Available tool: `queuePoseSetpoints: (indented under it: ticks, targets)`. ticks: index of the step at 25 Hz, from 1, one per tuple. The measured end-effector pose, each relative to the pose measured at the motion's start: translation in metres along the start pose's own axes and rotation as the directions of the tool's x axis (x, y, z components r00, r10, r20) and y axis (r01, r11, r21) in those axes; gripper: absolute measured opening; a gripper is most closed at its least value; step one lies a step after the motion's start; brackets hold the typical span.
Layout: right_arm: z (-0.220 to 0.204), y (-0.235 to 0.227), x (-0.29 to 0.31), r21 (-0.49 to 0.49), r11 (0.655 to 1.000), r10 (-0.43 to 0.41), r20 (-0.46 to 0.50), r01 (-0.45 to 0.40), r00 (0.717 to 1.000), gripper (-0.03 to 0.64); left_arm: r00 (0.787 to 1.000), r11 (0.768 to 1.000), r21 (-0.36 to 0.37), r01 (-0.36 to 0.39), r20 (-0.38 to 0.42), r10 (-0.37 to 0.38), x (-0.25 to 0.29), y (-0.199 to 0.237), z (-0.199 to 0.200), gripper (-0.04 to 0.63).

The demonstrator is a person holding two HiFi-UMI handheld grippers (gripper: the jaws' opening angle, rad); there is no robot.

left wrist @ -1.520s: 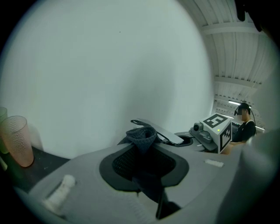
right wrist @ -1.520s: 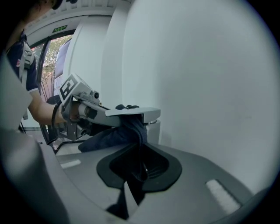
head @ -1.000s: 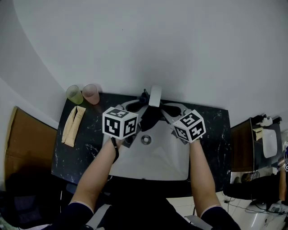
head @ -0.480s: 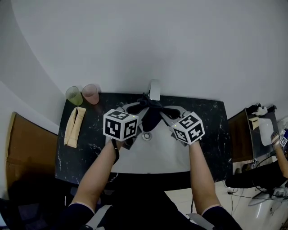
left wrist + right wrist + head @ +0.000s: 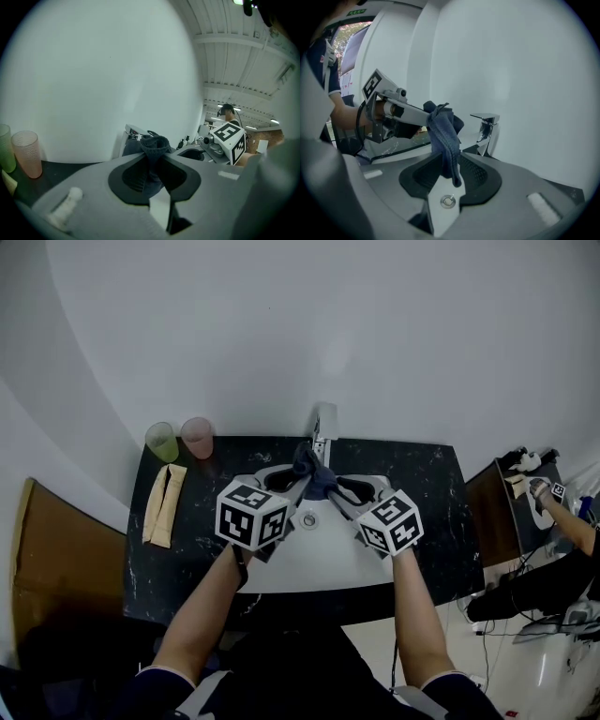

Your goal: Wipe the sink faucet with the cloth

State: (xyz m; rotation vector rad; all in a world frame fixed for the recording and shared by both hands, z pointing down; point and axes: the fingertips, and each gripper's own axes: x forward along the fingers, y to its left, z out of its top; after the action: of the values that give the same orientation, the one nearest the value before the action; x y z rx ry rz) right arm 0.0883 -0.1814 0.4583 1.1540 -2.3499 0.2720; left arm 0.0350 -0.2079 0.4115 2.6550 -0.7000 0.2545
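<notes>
The chrome faucet point(image 5: 323, 424) stands at the back of the white sink point(image 5: 330, 563). In front of its spout hangs a bunched dark blue cloth point(image 5: 314, 474). My left gripper point(image 5: 301, 477) reaches in from the left, its jaws closing and pinching the cloth point(image 5: 152, 152). My right gripper point(image 5: 331, 491) comes from the right with its jaws opening. In the right gripper view a tail of the cloth point(image 5: 444, 136) hangs loose between those parted jaws, and the faucet point(image 5: 487, 127) stands just beyond, apart from it.
A green cup point(image 5: 161, 440) and a pink cup point(image 5: 197, 437) stand at the back left of the black marble counter point(image 5: 427, 484). A beige packet point(image 5: 162, 503) lies in front of them. The drain point(image 5: 308, 519) sits mid-basin. A white wall rises behind.
The cloth, earlier spread wide between both grippers under the spout, has gathered into a small bunch at the left gripper's tip. The right jaws have parted. Both grippers drew slightly apart.
</notes>
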Motion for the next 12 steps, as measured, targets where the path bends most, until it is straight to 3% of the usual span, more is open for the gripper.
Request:
queuePoseSetpoints:
  ticks: [6, 12]
  targets:
    - [0.016, 0.016, -0.017, 0.023, 0.998, -0.064, 0.076, 0.063, 0.995, 0.136, 0.998, 0.998, 0.034, -0.044, 0.041, 0.042, -0.029, 0.004, 0.008, 0.048]
    - [0.044, 0.026, -0.051, 0.037, 0.997, -0.079, 0.233, 0.073, 0.969, 0.039, 0.992, 0.993, 0.052, -0.107, 0.077, 0.103, -0.049, -0.017, 0.013, 0.048]
